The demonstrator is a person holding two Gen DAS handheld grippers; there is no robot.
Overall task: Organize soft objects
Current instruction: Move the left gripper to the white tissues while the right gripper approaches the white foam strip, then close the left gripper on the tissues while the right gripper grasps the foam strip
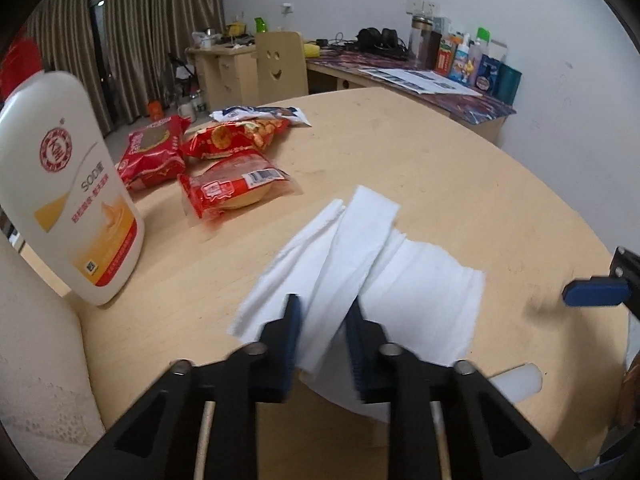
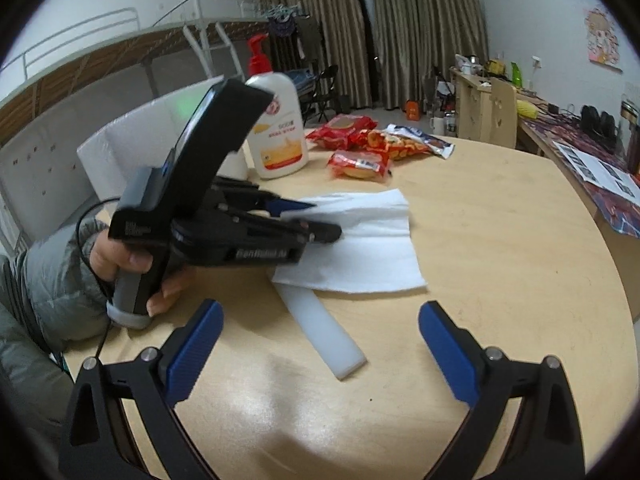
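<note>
- Left wrist view: at the table's (image 1: 460, 168) left edge stands a white lotion bottle (image 1: 72, 200), with red snack packets (image 1: 208, 160) behind it toward the far edge.
- Next along, my left gripper (image 1: 324, 312) has its jaws drawn in around a raised fold of the white paper towel (image 1: 360, 256), which lies flat near the table's near edge; the fold sits between the blue pads, and the grip looks closed or nearly so.
- The towel's long strip runs away from my left gripper toward the far edge, so I judge a lift or fold would follow that line.
- Right wrist view: my left hand (image 2: 132, 264) holds its gripper over the towel's near-left corner.
- A white foam bar (image 2: 324, 332) lies just beside the towel's near edge, its long axis slanting toward the near-right.
- My right gripper (image 2: 320, 324) hangs spread wide and empty, with the bar's near end lying between its blue fingers (image 2: 196, 344), so this hand is the nearer one to the bar.
</note>
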